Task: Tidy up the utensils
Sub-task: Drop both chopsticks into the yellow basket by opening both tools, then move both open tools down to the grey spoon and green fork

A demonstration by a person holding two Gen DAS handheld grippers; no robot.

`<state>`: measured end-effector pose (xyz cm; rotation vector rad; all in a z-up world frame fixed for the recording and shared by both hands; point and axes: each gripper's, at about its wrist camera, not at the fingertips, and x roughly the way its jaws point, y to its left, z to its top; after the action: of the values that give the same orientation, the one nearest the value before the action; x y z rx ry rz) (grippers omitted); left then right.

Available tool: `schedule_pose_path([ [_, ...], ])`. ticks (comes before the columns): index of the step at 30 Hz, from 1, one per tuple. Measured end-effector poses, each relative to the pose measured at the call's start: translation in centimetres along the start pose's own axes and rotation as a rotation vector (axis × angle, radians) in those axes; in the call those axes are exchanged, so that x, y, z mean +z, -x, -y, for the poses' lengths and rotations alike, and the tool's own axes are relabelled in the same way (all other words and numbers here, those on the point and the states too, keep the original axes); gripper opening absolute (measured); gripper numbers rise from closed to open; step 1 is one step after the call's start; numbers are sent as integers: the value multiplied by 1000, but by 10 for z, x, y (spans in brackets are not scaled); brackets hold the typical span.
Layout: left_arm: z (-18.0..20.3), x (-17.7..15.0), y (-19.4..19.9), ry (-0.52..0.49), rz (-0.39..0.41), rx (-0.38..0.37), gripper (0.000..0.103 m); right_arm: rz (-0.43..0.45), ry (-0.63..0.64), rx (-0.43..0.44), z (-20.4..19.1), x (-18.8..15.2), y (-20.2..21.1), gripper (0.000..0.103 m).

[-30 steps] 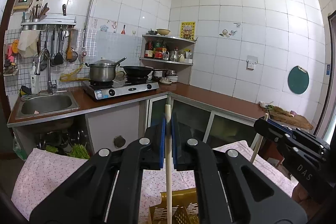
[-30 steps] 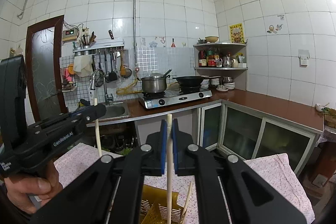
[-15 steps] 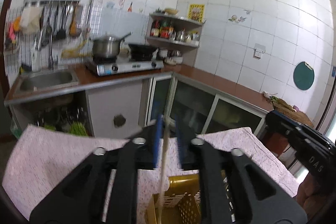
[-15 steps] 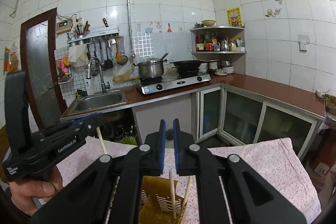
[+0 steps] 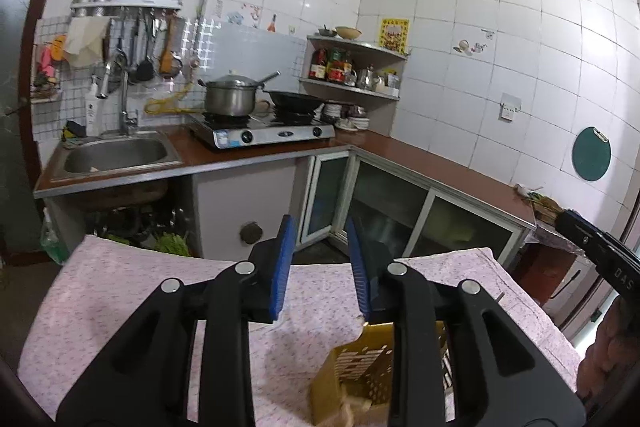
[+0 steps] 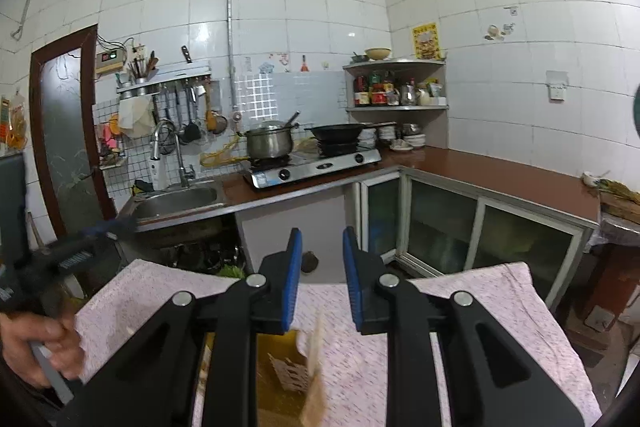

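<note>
While hovering over the pink cloth (image 5: 120,307), left gripper (image 5: 320,267) with blue pads (image 5: 282,267) spread well apart, nothing between them. Below and just right of the right finger: yellow slotted basket (image 5: 360,367), its near rim partly hidden behind that finger, something pale and blurred low inside (cannot tell what). Bare cloth between and left of the fingers, running to the far edge, with the cabinet doors (image 5: 384,203) beyond. Far right: other gripper's black body (image 5: 600,251), well apart.

From the right wrist: right gripper (image 6: 320,279) likewise gaping, pads (image 6: 291,279) clear of everything. Below the gap, leaning toward the left finger: a blurred pale chopstick (image 6: 316,363), standing in the yellow basket (image 6: 280,363), whose edges are mostly masked by the left finger. Open cloth (image 6: 500,327) right of the fingers up to its far hem. Far left: hand (image 6: 36,343) with the other gripper, blurred.
</note>
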<state>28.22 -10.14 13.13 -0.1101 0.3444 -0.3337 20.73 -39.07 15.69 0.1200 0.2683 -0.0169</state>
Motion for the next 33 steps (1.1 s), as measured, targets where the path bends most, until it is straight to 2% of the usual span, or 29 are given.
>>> schedule_pose_path([
  [6, -18, -16, 51, -6, 12, 62, 31, -56, -14, -53, 31, -30, 32, 21],
  [11, -37, -59, 85, 2, -42, 106, 33, -135, -41, -93, 58, -76, 60, 21],
  [13, -41, -86, 93, -11, -90, 125, 33, -176, -55, -101, 67, -97, 68, 21],
  [18, -45, -154, 108, 17, -228, 129, 33, -268, -100, -130, 85, -154, 91, 22],
  [22, -47, -195, 123, 87, -295, 96, 33, -337, -134, -138, 91, -194, 105, 22],
  [25, -42, -225, 134, 91, -348, 87, 33, -374, -119, -147, 88, -217, 114, 22],
  [29, -34, -251, 140, 89, -398, 80, 33, -399, -123, -138, 88, -233, 124, 22],
  [33, -23, -256, 142, 85, -418, 68, 33, -404, -112, -122, 83, -239, 130, 22],
])
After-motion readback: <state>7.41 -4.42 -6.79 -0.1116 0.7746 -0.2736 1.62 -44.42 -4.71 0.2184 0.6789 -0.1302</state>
